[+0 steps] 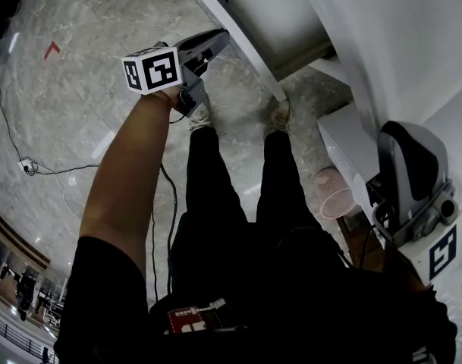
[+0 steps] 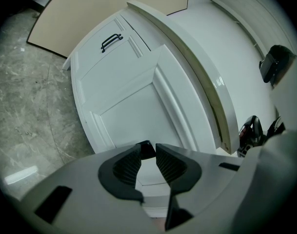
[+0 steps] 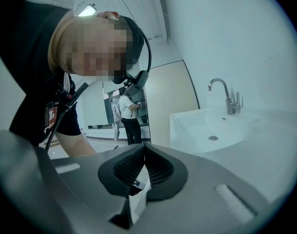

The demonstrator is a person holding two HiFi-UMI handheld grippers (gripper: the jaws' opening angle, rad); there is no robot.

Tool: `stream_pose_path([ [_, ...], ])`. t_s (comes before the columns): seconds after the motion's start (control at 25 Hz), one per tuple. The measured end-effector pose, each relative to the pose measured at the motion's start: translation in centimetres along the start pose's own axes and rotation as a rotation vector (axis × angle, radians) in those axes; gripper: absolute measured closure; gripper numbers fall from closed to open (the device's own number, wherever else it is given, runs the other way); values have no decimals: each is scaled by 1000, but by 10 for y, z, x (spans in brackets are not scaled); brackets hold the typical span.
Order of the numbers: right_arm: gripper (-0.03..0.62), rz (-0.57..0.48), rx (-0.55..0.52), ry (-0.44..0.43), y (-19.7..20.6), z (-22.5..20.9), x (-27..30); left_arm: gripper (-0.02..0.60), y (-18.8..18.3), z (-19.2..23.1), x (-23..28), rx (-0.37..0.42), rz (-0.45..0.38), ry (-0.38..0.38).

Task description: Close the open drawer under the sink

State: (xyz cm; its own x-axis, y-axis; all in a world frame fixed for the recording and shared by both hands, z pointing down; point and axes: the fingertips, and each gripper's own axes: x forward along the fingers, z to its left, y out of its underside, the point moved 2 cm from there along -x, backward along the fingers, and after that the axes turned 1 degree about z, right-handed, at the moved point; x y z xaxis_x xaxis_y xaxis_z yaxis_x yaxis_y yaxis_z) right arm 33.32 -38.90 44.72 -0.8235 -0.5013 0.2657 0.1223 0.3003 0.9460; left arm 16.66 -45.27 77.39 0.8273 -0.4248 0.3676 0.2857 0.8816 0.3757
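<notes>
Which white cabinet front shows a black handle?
The smaller, farther front, beside the beige panel; the big front nearest the left hand-held gripper shows none.

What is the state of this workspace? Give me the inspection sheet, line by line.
Surface: marble floor; white countertop over the cabinet.
Job's things: white panelled drawer front appears to stand out from the cabinet; sink with faucet.
Clutter: pink bin on the floor beside the cabinet.
Grippers: left gripper jaws slightly apart, empty, facing the drawer front; right gripper jaws together, empty.
Cables: cable across the floor; second cable hangs beside the legs.
Surroundings: another person stands in the background.
</notes>
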Motion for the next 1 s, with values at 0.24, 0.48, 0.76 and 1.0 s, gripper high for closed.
stream_pose_path([
  [0.24, 592, -6, -3, 14, 0, -3, -4, 494, 6, -3, 6, -28, 27, 39],
  [0.48, 592, -12, 7, 25, 0, -13, -6, 494, 1, -4, 16, -24, 38, 37],
  [0.76, 592, -18, 11, 30, 2, -18, -9, 494, -1, -5, 24, -21, 47, 38],
  [1.0, 592, -22, 15, 34, 2, -23, -12, 494, -4, -7, 30, -18, 53, 46],
])
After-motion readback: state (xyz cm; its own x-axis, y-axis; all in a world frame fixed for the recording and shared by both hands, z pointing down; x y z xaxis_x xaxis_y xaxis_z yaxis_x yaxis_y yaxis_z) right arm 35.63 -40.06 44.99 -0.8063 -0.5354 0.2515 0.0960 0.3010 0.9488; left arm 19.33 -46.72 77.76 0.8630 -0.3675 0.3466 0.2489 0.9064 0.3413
